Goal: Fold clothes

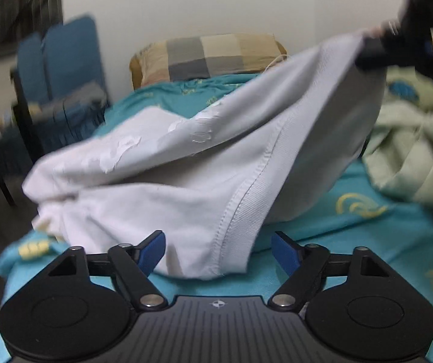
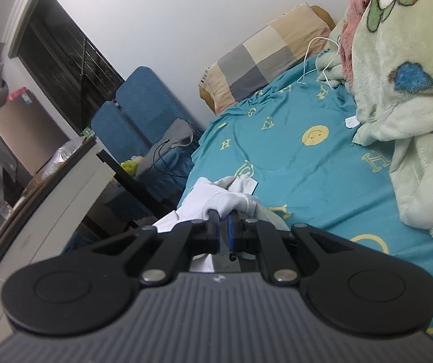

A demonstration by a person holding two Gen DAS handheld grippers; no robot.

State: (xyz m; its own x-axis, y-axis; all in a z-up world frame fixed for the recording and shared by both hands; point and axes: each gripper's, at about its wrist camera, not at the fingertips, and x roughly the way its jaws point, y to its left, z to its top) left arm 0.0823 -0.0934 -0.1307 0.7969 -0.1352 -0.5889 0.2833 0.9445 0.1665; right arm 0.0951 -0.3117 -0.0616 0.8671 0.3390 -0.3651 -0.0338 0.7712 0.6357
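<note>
A white garment [image 1: 186, 163] with a ribbed hem lies bunched on the teal bed sheet [image 1: 352, 242]. My left gripper [image 1: 218, 249] is open, its blue fingers on either side of the hem's near corner, which hangs between them ungripped. My right gripper [image 2: 223, 227] is shut on a fold of the white garment [image 2: 231, 199] and lifts it off the bed. In the left wrist view the right gripper [image 1: 376, 51] holds the garment's far corner up at the top right.
A checked pillow [image 1: 207, 57] lies at the head of the bed. A pale green fleece blanket [image 2: 404, 106] is heaped along the right side. A blue chair [image 2: 144, 112] and a white desk [image 2: 50, 193] stand left of the bed.
</note>
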